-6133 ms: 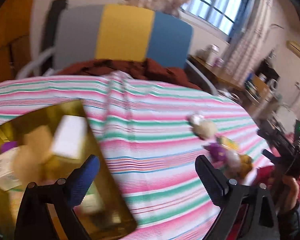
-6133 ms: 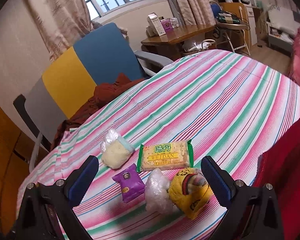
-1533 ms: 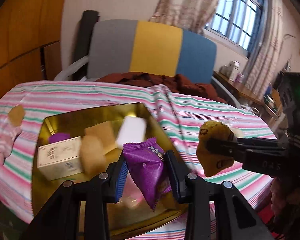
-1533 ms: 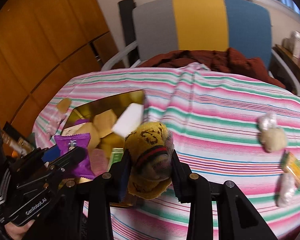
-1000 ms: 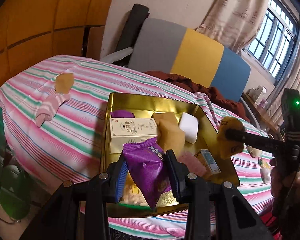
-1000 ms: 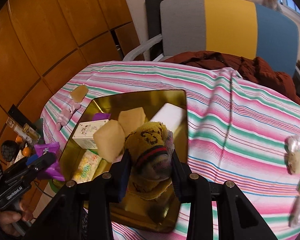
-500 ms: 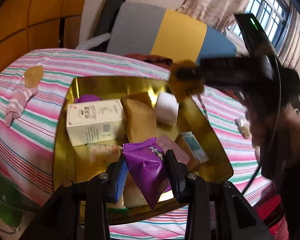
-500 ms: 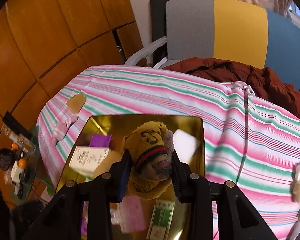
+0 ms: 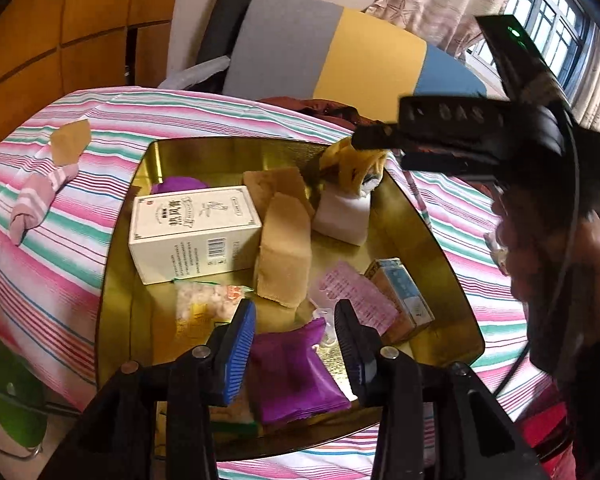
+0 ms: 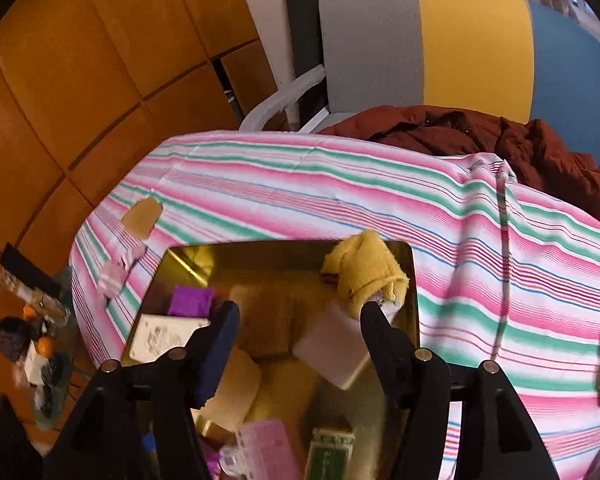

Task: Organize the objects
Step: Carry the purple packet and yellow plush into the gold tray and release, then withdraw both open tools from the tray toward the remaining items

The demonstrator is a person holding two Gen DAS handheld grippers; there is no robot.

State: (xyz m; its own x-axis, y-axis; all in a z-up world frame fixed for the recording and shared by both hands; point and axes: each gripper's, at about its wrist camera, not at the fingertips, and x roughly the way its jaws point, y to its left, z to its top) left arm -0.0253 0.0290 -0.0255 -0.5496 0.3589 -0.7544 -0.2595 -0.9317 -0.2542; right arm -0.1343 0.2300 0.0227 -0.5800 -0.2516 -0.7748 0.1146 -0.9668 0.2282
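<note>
Between the parted fingers of the left claw (image 9: 295,326), the purple packet (image 9: 296,368) lies loose in the gold tray (image 9: 424,236). The right claw (image 10: 300,316) gapes wide; the yellow sock toy (image 10: 366,274) rests by its right fingertip, on a white block (image 10: 334,346), in the tray's far corner.

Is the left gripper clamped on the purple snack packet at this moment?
No: the left gripper stands open, and the purple snack packet lies loose in the gold tray between its fingers.

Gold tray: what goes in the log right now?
left claw open over purple packet | right claw open, yellow sock dropped | both in gold tray
</note>
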